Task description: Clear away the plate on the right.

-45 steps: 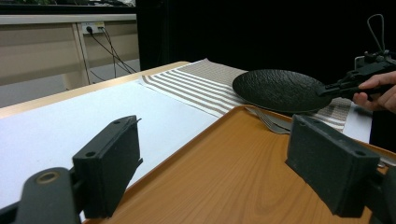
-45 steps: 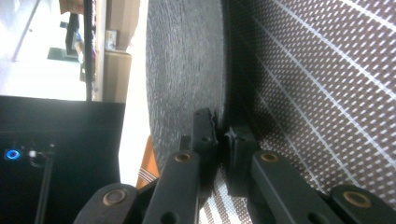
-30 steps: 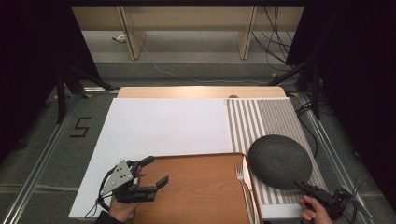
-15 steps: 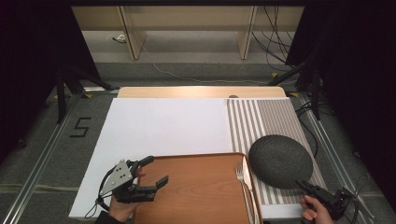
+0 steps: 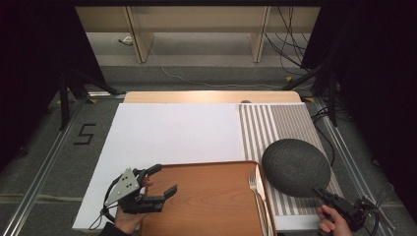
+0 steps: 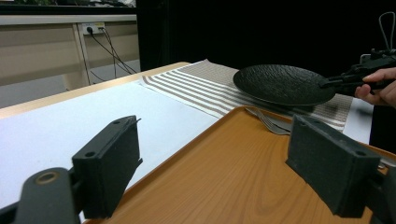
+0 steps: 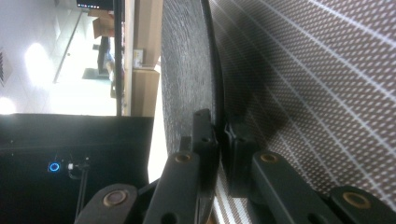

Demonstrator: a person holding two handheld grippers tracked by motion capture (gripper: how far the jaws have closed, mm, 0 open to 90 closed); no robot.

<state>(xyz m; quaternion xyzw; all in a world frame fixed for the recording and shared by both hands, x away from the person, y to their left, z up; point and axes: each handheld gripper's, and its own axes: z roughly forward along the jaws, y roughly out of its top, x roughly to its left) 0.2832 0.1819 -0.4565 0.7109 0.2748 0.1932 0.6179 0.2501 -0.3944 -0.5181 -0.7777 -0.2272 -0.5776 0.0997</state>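
Left gripper [image 5: 156, 183]: hovering over the left edge of the wooden tray [image 5: 211, 196], jaws spread wide, nothing between them.
Fork [image 5: 256, 192]: lying on the tray's right side, tines pointing away from the person.
Black plate [image 5: 295, 166]: sitting over the striped placemat [image 5: 275, 123], right of the tray, its near edge seeming lifted; round, so no long axis.
Handling: looking stiff, fairly heavy and breakable; the textured rim is offering the best hold.
Right gripper [image 5: 328, 196]: jaws pinching the plate's near rim, one pad above, one below.
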